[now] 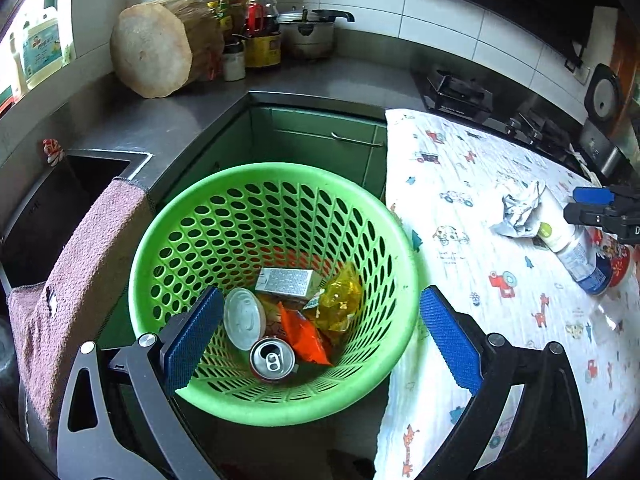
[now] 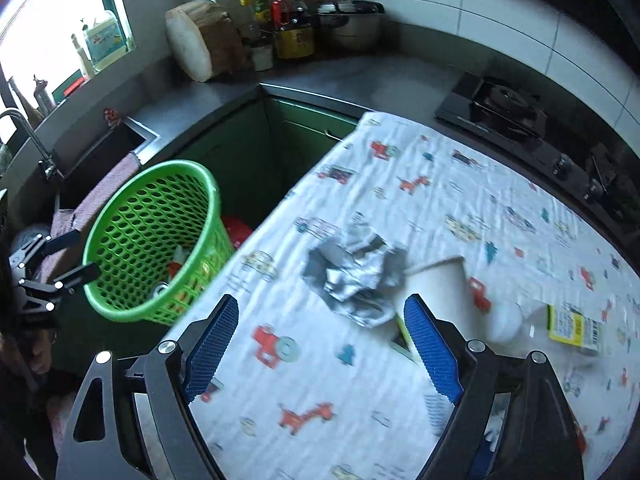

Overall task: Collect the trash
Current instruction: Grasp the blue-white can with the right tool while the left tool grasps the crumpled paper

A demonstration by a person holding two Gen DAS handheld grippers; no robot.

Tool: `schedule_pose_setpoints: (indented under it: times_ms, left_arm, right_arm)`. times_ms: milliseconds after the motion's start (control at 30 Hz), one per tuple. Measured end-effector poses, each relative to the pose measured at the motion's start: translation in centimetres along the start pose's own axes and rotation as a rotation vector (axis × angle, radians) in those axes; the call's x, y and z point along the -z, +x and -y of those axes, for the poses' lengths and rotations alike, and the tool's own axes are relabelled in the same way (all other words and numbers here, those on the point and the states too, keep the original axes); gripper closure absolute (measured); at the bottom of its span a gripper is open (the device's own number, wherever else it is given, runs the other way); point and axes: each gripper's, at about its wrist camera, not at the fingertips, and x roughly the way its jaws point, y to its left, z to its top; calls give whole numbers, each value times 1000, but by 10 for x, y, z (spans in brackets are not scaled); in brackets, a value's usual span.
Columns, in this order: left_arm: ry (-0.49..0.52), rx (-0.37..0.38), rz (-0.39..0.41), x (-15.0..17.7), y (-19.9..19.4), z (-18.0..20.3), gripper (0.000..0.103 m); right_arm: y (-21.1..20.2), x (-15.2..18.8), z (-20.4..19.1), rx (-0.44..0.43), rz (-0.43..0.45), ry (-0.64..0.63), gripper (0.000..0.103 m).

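Observation:
A green perforated basket (image 1: pixel 272 404) stands on the floor beside the table; it also shows in the right wrist view (image 2: pixel 120 300). It holds a soda can (image 1: pixel 273 359), a tin (image 1: pixel 244 318), a grey carton (image 1: pixel 289 281), an orange wrapper (image 1: pixel 306 338) and a yellow wrapper (image 1: pixel 340 304). My left gripper (image 1: pixel 322 334) is open and empty above the basket. On the patterned tablecloth (image 2: pixel 400 184) lie a crumpled silver wrapper (image 2: pixel 356 276), a paper cup (image 2: pixel 444 292) on its side and a yellow box (image 2: pixel 576 326). My right gripper (image 2: pixel 320 344) is open, empty, just short of the wrapper.
A sink (image 1: pixel 52 204) with a pink towel (image 1: pixel 84 280) over its edge is left of the basket. A wooden chopping block (image 1: pixel 160 48), bottles (image 1: pixel 260 28) and a pot (image 1: pixel 310 34) stand on the back counter. A gas stove (image 2: pixel 504 108) is beyond the table.

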Motion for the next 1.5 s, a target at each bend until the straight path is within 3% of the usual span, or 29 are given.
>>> schedule_pose_setpoints:
  times_ms: [233,667,867,933,1167,1400,1500]
  left_arm:
    - [55,48,-8,-10,9,42,6]
    - [173,168,-42,-39,49,127,6]
    - [215,215,-60,-51,71,157,6]
    - [219,237,-68,-56,79,166,6]
    - [220,318,-98,-68,107,188,6]
    - [257,331,-129,-67,131,200,7]
    - [257,351,-151,-67,140,203,18]
  right_arm:
    - [5,42,61,78,-119,0,20]
    - [26,69,93,108,-225,-46,19]
    - [31,71,99,86,-232,-25,20]
    - [32,71,100,83,-231,-19,30]
    - [29,74,101,50,-221,10,31]
    - [22,78,99,26,-202,22,32]
    - [19,77,96,17,-196,22,32]
